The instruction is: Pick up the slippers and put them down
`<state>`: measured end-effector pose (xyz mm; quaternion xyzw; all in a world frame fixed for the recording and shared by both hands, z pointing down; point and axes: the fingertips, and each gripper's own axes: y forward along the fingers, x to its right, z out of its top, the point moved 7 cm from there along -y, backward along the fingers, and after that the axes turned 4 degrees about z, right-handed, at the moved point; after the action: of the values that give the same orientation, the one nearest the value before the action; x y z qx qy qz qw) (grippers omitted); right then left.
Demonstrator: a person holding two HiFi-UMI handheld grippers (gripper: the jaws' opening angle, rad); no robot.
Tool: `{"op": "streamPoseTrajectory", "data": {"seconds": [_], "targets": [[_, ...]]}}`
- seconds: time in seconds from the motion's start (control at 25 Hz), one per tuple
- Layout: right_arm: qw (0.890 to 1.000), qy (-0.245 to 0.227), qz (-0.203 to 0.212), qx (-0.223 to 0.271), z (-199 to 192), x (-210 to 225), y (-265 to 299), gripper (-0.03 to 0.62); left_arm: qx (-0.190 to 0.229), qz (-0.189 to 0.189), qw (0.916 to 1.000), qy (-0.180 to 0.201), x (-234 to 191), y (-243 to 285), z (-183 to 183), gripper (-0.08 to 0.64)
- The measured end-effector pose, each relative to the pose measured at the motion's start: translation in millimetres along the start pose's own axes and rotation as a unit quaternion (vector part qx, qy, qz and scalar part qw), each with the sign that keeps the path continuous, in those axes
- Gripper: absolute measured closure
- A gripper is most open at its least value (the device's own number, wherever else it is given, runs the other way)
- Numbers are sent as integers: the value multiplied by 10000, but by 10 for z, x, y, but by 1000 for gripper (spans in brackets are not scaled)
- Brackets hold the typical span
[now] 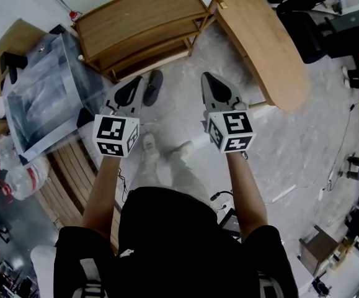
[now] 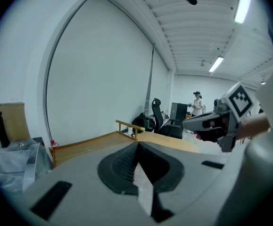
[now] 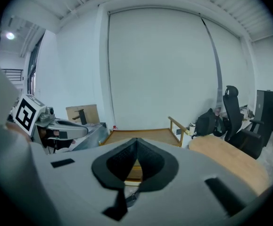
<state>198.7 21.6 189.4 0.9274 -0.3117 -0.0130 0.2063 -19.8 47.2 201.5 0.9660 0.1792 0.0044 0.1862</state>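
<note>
One dark slipper (image 1: 152, 87) lies on the pale floor in front of the low wooden shelf (image 1: 142, 23). I see no second slipper; my left gripper may hide it. My left gripper (image 1: 133, 87) hovers high above the floor, just left of that slipper, its jaws closed together with nothing between them (image 2: 137, 144). My right gripper (image 1: 205, 77) is held level with it to the right, jaws meeting at the tip and empty (image 3: 136, 139). Each gripper shows in the other's view: the right gripper (image 2: 211, 121) and the left gripper (image 3: 65, 126).
An oval wooden tabletop (image 1: 263, 42) stands to the right of the shelf. A clear plastic box (image 1: 43, 98) and a slatted bench (image 1: 74, 166) are at the left. The holder's white shoes (image 1: 149, 148) stand below the grippers. A person (image 2: 197, 102) stands far off by an office chair (image 2: 156, 114).
</note>
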Motion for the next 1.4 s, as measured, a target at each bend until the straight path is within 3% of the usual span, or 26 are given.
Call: {"op": "streamPoseTrajectory", "data": {"seconds": [0.24,0.6,1.0,1.4], "targets": [[9995,-249,-79,198,274,-239,-247,592,324,-58,9994,-66,78,-292,297,554],[9949,-528,-211,830,819,-453,-625,592,871,-160,9957,254,200,-656,854,554],[9883,-641,-266,1360,1209,-623,-944,592,1457,-292,9883,351,396,-968,1373,554],[9830,-724,-273,1666,1407,-702,-1141,592,1860,-277,9801,629,521,-1142,1614,554]]}}
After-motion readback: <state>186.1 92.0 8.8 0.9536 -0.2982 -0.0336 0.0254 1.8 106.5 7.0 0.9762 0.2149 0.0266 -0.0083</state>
